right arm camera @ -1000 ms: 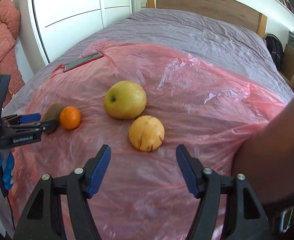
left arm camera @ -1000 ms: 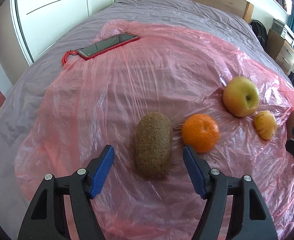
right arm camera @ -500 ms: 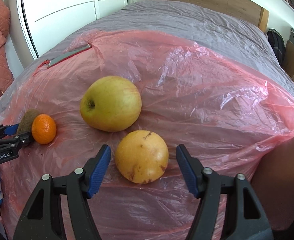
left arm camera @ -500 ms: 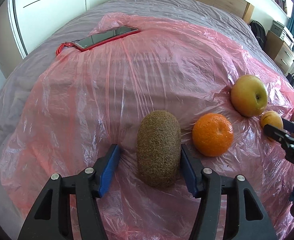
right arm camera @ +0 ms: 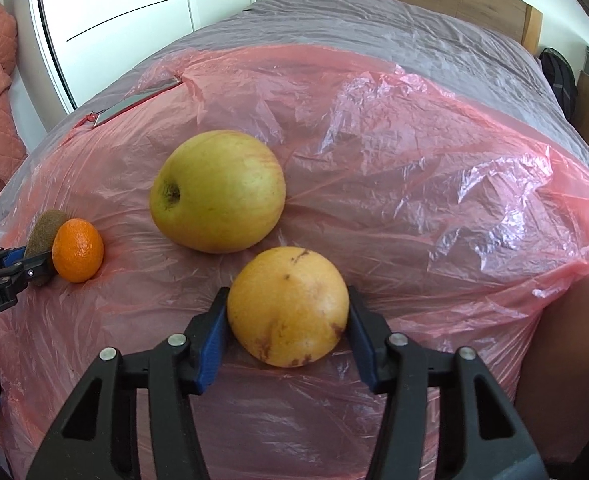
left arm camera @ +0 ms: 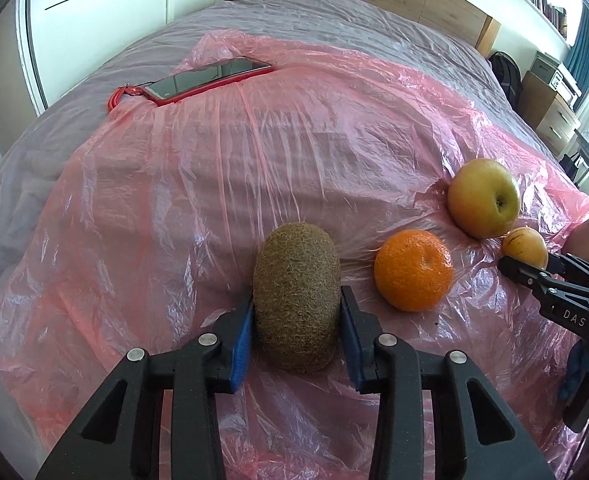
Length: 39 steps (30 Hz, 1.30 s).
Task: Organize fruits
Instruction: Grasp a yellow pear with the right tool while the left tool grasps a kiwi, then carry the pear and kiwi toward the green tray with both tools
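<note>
**Both fruits clamped, none lifted**

Left gripper (left arm camera: 297, 324) just closed onto kiwi (left arm camera: 296, 296), lower centre; right gripper (right arm camera: 288, 326) just closed around yellow fruit (right arm camera: 288, 306). Risk: slippery pink plastic sheet (left arm camera: 254, 152) dragging along, nudging orange (left arm camera: 413, 270) or apple (right arm camera: 218, 190). Undersides hidden; destination unseen.

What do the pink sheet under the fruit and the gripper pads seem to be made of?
Pink sheet: thin translucent plastic film, glossy and crinkled, grey bedcover showing through. Pads: probably matte blue rubber or soft plastic on black plastic fingers; the exact material is unclear.
</note>
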### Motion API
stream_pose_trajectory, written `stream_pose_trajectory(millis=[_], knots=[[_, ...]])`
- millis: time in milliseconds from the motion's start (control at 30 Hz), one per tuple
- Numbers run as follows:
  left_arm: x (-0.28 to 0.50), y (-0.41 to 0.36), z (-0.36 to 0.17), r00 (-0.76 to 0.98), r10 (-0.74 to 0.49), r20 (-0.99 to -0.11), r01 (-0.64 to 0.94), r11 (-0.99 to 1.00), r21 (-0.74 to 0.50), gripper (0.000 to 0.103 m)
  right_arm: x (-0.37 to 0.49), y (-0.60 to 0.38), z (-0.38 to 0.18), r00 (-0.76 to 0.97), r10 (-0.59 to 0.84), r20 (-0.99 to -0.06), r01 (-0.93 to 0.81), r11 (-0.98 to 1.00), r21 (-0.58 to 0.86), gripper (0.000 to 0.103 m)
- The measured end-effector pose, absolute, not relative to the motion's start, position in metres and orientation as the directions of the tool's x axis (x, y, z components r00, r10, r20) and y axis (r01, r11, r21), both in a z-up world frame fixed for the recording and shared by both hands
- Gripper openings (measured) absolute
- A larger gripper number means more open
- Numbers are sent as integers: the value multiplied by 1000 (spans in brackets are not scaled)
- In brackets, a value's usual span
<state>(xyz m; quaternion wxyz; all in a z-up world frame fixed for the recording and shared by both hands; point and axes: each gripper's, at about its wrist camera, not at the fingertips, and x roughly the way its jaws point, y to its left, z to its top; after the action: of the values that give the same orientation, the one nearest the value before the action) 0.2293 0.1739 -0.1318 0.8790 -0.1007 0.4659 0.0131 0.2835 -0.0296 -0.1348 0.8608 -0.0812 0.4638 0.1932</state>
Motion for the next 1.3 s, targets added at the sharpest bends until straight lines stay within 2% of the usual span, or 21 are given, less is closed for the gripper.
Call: stream_pose_trajectory(millis=[300, 600, 933, 1300], knots=[[222, 177, -118, 580, -67, -812, -136, 975, -178, 33, 283, -34, -125, 488, 259, -834, -375, 924, 68, 71], [202, 186, -87, 623, -69, -779, -142, 969, -200, 33, 265, -38, -89, 524, 255, -813, -370, 928, 53, 71], [162, 178, -54, 662, -126, -739, -94, 964, -249, 33, 208, -44, -43, 553, 294, -780, -395, 916, 65, 71], [106, 137, -38, 662, -177, -728, -12, 969, -246, 33, 129, -71, -24, 548, 335, -766, -419, 903, 95, 71]])
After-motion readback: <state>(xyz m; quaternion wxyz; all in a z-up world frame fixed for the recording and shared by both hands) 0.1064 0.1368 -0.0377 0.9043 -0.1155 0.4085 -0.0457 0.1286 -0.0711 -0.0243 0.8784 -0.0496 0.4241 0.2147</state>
